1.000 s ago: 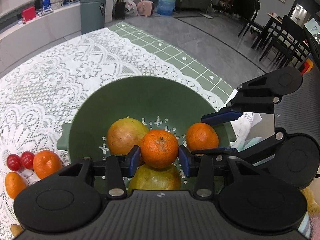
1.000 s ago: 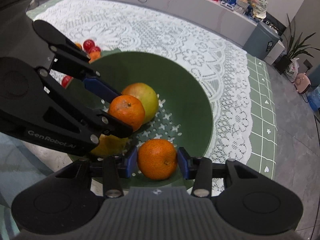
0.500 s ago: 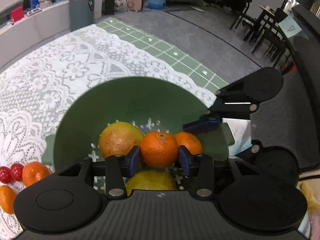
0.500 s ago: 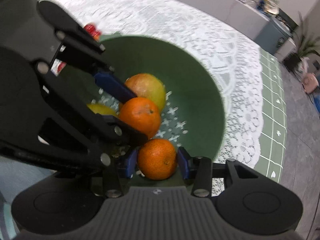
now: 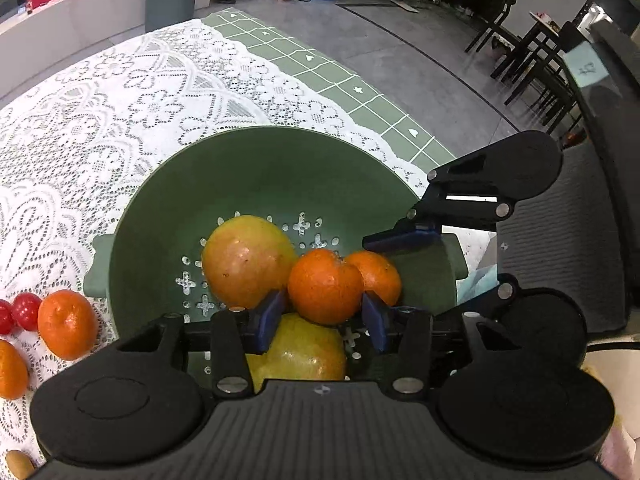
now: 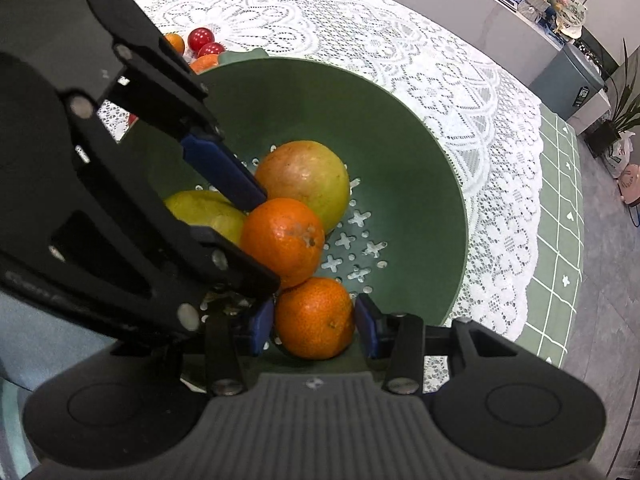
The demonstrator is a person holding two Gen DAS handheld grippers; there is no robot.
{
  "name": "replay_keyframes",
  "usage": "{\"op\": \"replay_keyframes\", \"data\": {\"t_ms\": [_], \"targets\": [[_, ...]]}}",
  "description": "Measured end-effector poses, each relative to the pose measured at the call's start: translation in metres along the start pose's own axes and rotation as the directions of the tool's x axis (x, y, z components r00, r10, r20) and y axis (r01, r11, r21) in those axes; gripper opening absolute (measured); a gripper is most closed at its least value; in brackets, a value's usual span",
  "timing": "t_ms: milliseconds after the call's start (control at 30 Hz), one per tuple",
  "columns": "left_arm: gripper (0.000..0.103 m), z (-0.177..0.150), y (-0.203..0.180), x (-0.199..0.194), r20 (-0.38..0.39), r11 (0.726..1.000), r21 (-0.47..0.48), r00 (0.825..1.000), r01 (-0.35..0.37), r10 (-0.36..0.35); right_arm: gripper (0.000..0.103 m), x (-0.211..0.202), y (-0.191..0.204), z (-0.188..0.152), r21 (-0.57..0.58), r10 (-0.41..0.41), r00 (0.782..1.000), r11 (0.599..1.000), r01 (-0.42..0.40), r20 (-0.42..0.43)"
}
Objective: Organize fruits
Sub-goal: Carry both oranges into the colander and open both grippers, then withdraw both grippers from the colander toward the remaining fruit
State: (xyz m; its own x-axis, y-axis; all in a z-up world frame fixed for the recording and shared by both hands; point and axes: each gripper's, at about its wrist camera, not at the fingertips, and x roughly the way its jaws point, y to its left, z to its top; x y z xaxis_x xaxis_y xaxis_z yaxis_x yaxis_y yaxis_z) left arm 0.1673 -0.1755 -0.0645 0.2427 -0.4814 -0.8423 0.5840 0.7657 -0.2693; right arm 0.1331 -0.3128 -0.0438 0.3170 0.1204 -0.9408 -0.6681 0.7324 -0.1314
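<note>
The left gripper [image 5: 325,316] has its blue pads closed on a round orange tangerine [image 5: 325,286], held low inside the perforated green plastic colander bowl [image 5: 264,168]. The right gripper [image 6: 314,322] likewise grips a second orange tangerine [image 6: 314,318] at the bowl's near rim; the two fruits sit touching or nearly so. Beneath and beside them in the bowl lie a yellow-red mango-like fruit [image 5: 248,260] and a yellow-green one [image 5: 298,350]. The bowl stands on the white lace tablecloth [image 5: 120,92] near the table's edge, where a green gridded cloth [image 5: 320,68] shows. On the lace just left of the bowl wait another loose tangerine [image 5: 66,324], part of a further orange fruit [image 5: 12,368] and small red cherry tomatoes [image 5: 24,310].

Judging from this, both tangerines are about to be set down. The risk lies in crowding: with the grippers so close together, opening one may knock the other's fingers or fruit. A tangerine let go atop the rounded larger fruit could roll and shove its neighbour, and pressing down near the rim could tip or slide the bowl toward the table edge.
</note>
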Motion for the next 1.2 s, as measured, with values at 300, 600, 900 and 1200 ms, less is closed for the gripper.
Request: {"op": "replay_keyframes", "data": {"t_ms": [300, 600, 900, 1200], "targets": [[0.064, -0.004, 0.004, -0.005, 0.021, 0.999, -0.022, 0.999, 0.025, -0.024, 0.042, 0.002, -0.002, 0.006, 0.003, -0.015, 1.000, 1.000, 0.015, -0.009], [0.066, -0.012, 0.002, -0.020, 0.057, 0.999, -0.026, 0.998, 0.020, -0.018, 0.055, -0.008, 0.002, 0.008, -0.003, -0.062, 0.998, 0.998, 0.062, 0.010], [0.066, -0.022, -0.004, -0.048, 0.133, 0.998, -0.015, 0.989, -0.057, 0.059, 0.063, -0.027, 0.007, 0.009, 0.034, -0.154, 0.985, 0.988, 0.151, 0.078], [0.066, -0.043, 0.004, -0.079, 0.192, 0.983, -0.046, 0.964, -0.177, 0.182, 0.063, -0.036, 0.009, 0.012, 0.129, -0.206, 0.970, 0.973, 0.190, 0.129]]}}
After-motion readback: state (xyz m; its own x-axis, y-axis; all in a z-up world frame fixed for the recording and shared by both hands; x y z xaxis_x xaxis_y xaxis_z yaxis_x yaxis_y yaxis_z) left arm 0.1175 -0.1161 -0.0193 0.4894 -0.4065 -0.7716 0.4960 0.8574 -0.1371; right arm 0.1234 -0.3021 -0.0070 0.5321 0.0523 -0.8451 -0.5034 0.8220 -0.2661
